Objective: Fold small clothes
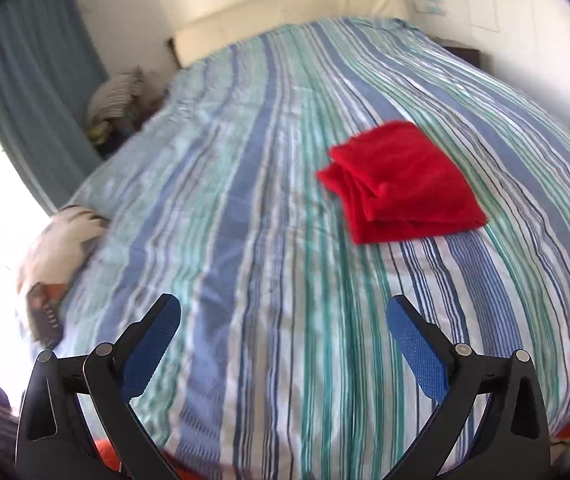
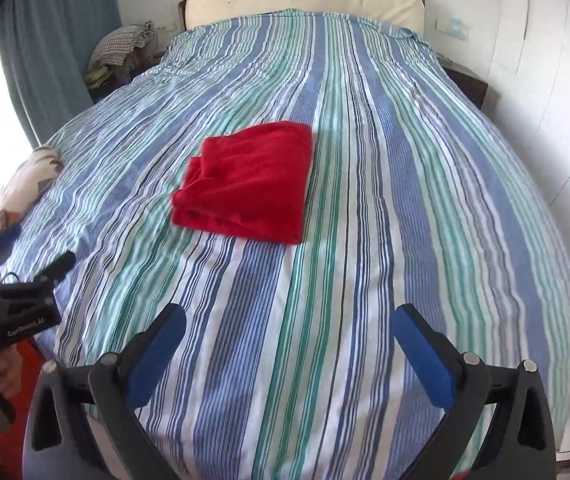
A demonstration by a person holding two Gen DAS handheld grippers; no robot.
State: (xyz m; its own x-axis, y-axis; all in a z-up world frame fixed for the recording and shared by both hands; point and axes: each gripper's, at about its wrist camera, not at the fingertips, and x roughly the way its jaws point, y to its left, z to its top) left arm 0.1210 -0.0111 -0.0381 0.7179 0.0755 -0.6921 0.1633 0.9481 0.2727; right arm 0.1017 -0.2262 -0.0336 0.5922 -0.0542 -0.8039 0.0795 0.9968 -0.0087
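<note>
Right wrist: right gripper (image 2: 287, 350) and left gripper (image 1: 283, 340) both hanging released, nothing between jaws. Red cloth (image 2: 247, 182) lying folded on bed (image 2: 425, 200), well ahead of jaws. Soft, light, floppy; likely pinching a stacked edge.

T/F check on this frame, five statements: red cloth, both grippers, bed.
1. The red cloth lies folded on the striped bedspread. True.
2. The right gripper is clamped on the red cloth. False: its jaws stand open and empty, well short of the cloth.
3. The left gripper is open with nothing between its fingers. True.
4. The bedspread is plain white. False: it has blue, green and white stripes.
5. A pale headboard stands at the far end of the bed. True.
</note>
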